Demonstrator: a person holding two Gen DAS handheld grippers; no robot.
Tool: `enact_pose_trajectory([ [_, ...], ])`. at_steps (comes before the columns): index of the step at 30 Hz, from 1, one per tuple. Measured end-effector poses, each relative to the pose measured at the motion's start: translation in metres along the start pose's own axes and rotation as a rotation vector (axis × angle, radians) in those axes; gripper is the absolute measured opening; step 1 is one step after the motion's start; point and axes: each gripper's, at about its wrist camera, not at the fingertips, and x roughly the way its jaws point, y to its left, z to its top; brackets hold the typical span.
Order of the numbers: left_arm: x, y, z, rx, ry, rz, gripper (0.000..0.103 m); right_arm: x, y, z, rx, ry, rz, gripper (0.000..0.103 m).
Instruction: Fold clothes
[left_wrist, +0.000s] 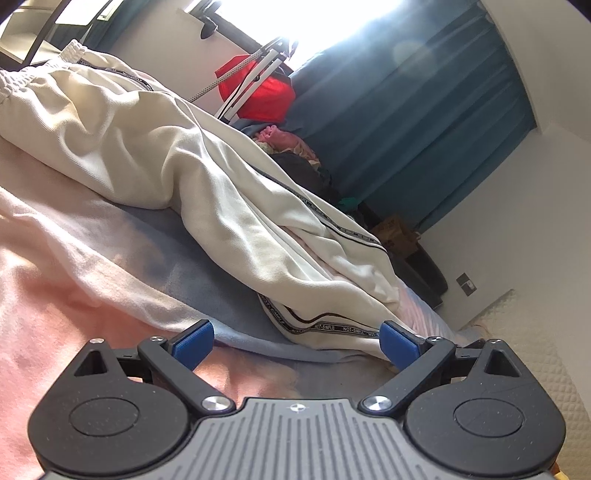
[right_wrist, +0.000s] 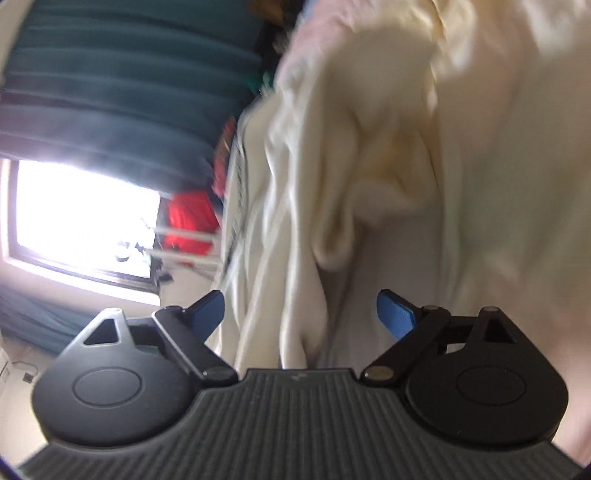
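Cream-white trousers (left_wrist: 155, 147) with a black lettered side stripe lie stretched across the bed, the waistband (left_wrist: 14, 85) at the far left and the leg ends (left_wrist: 332, 332) near me. My left gripper (left_wrist: 297, 341) stands open just in front of the leg ends, its blue pads (left_wrist: 195, 341) wide apart and pressing on nothing. The right wrist view is blurred. There my right gripper (right_wrist: 301, 314) is open too, with bunched cream cloth (right_wrist: 369, 177) of the trousers lying between and beyond its pads (right_wrist: 397, 314), which do not press on it.
The bed carries a pink blanket (left_wrist: 55, 277) and a grey-blue cover (left_wrist: 192, 258). Beyond its far edge are a pile of clothes (left_wrist: 288, 144), a red garment on a white rack (left_wrist: 258, 88), blue curtains (left_wrist: 424, 110) and a bright window (right_wrist: 81, 221). A white quilted surface (left_wrist: 535, 350) lies at the right.
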Motion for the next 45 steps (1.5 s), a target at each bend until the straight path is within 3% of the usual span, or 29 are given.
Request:
enact_pose_trajectory([
  [3, 0.001, 0.000, 0.000, -0.002, 0.004, -0.001, 0.097, 0.008, 0.006, -0.010, 0.002, 0.044, 0.109, 0.092],
  [5, 0.002, 0.001, -0.001, -0.002, 0.005, 0.001, 0.097, 0.010, 0.016, -0.009, -0.029, -0.004, 0.151, 0.092],
  [9, 0.006, 0.003, 0.000, -0.013, 0.007, 0.011, 0.097, 0.029, 0.023, 0.011, -0.117, -0.133, -0.007, 0.091],
  [11, 0.007, 0.005, 0.002, -0.026, 0.001, 0.015, 0.097, 0.042, 0.018, 0.023, -0.143, -0.179, -0.071, 0.072],
  [12, 0.007, 0.006, 0.003, -0.034, 0.001, 0.014, 0.097, 0.049, 0.016, 0.029, -0.145, -0.177, -0.099, 0.048],
  [13, 0.007, 0.007, 0.004, -0.043, 0.007, 0.005, 0.097, 0.053, 0.019, 0.033, -0.156, -0.169, -0.122, 0.018],
  [16, 0.008, 0.011, 0.005, -0.020, 0.021, -0.022, 0.097, 0.067, 0.044, 0.045, -0.210, -0.173, -0.191, 0.018],
  [18, 0.008, 0.014, 0.006, -0.027, 0.022, -0.020, 0.097, 0.075, 0.078, 0.058, -0.252, -0.181, -0.187, 0.018],
  [21, 0.005, 0.019, 0.009, -0.064, 0.009, -0.046, 0.097, 0.066, 0.137, 0.071, -0.415, -0.241, -0.027, 0.018],
  [24, -0.002, 0.019, 0.012, -0.067, -0.011, -0.063, 0.097, 0.039, 0.167, 0.065, -0.643, -0.333, 0.129, 0.019],
  [26, -0.005, 0.018, 0.012, -0.068, -0.017, -0.072, 0.097, 0.037, 0.146, 0.068, -0.632, -0.319, 0.081, 0.029],
  [28, -0.006, 0.017, 0.012, -0.072, -0.020, -0.082, 0.097, 0.036, 0.115, 0.073, -0.593, -0.299, -0.021, 0.066],
  [30, -0.007, 0.016, 0.012, -0.067, -0.022, -0.089, 0.097, 0.034, 0.071, 0.080, -0.514, -0.278, -0.177, 0.090],
  [32, -0.009, 0.013, 0.011, -0.054, -0.027, -0.090, 0.097, 0.020, 0.024, 0.085, -0.419, -0.270, -0.289, 0.088],
  [35, -0.013, 0.011, 0.008, -0.050, -0.031, -0.078, 0.097, -0.009, -0.016, 0.086, -0.303, -0.312, -0.363, 0.089],
  [39, -0.012, 0.008, 0.005, -0.053, -0.013, -0.079, 0.097, -0.040, 0.003, 0.083, -0.266, -0.365, -0.166, 0.089],
  [41, -0.012, 0.007, 0.003, -0.039, -0.014, -0.066, 0.097, -0.044, 0.020, 0.074, -0.288, -0.348, -0.034, 0.088],
  [44, -0.009, 0.009, 0.002, -0.051, -0.004, -0.057, 0.097, -0.019, 0.024, 0.055, -0.209, -0.170, 0.049, 0.087],
  [45, -0.008, 0.010, 0.001, -0.054, 0.000, -0.053, 0.097, -0.007, 0.022, 0.049, -0.180, -0.117, 0.029, 0.080],
])
